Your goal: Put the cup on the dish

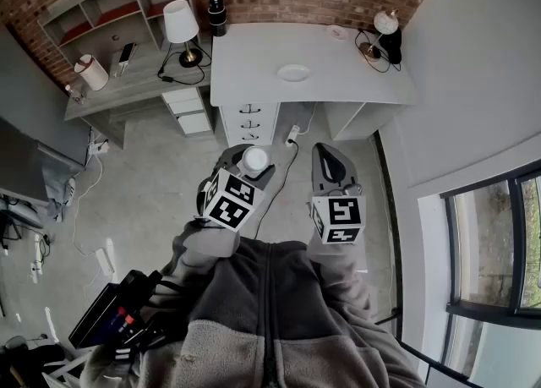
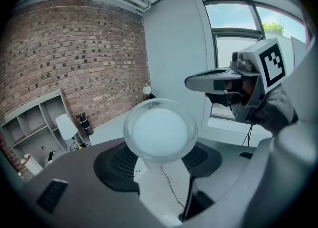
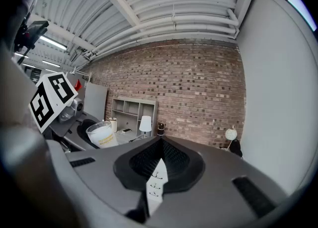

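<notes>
A frosted glass cup (image 1: 254, 159) (image 2: 160, 131) with a white filling sits between the jaws of my left gripper (image 1: 251, 166) (image 2: 160, 161), which is shut on it; the cup's mouth faces the camera. The right gripper view also shows the cup (image 3: 103, 133), held off to the left. My right gripper (image 1: 330, 163) (image 3: 160, 142) is shut and holds nothing. Both grippers hang over the floor in front of the white desk (image 1: 338, 82). A small white dish (image 1: 293, 73) lies on the desk's middle, well ahead of the cup.
Drawers (image 1: 249, 122) stand under the desk, and a cable (image 1: 283, 177) runs over the floor. A table lamp (image 1: 180, 23) and a shelf unit (image 1: 110, 6) are on the left, a black bottle (image 1: 217, 13) and a globe lamp (image 1: 385, 23) at the back. A window (image 1: 499, 243) is on the right.
</notes>
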A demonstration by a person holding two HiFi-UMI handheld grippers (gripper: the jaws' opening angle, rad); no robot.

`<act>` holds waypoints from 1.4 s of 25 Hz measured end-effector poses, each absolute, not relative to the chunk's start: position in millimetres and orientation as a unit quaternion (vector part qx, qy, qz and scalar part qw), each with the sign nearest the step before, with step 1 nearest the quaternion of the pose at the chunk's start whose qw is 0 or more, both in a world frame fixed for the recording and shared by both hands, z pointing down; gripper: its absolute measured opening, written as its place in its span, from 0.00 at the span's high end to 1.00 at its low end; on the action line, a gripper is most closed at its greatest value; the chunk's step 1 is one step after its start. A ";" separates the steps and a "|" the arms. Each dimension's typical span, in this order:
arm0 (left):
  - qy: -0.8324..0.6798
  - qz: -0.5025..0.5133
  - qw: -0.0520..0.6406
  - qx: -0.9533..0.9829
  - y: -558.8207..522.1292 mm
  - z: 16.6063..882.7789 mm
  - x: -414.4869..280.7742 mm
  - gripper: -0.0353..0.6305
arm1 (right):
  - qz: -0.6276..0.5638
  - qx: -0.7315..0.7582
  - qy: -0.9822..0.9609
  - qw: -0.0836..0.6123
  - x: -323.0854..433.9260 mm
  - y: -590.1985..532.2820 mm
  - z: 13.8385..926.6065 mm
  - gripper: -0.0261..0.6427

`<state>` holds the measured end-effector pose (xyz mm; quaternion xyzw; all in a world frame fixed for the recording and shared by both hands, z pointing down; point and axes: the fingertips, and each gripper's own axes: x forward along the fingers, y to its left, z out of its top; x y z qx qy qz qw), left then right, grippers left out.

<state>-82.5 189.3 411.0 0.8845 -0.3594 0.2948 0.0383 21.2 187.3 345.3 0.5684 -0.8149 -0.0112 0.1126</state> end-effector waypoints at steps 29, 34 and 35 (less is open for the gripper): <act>-0.346 0.287 0.043 0.892 186.1 404.0 -132.0 0.56 | 0.015 0.587 -0.801 0.121 -22.8 186.8 350.3 0.96; -0.343 0.287 0.041 0.893 188.0 407.1 -130.4 0.56 | 0.013 0.586 -0.801 0.121 -24.5 187.5 352.6 0.96; -0.343 0.288 0.042 0.893 188.0 407.8 -130.6 0.56 | 0.014 0.585 -0.801 0.123 -24.9 187.3 354.0 0.96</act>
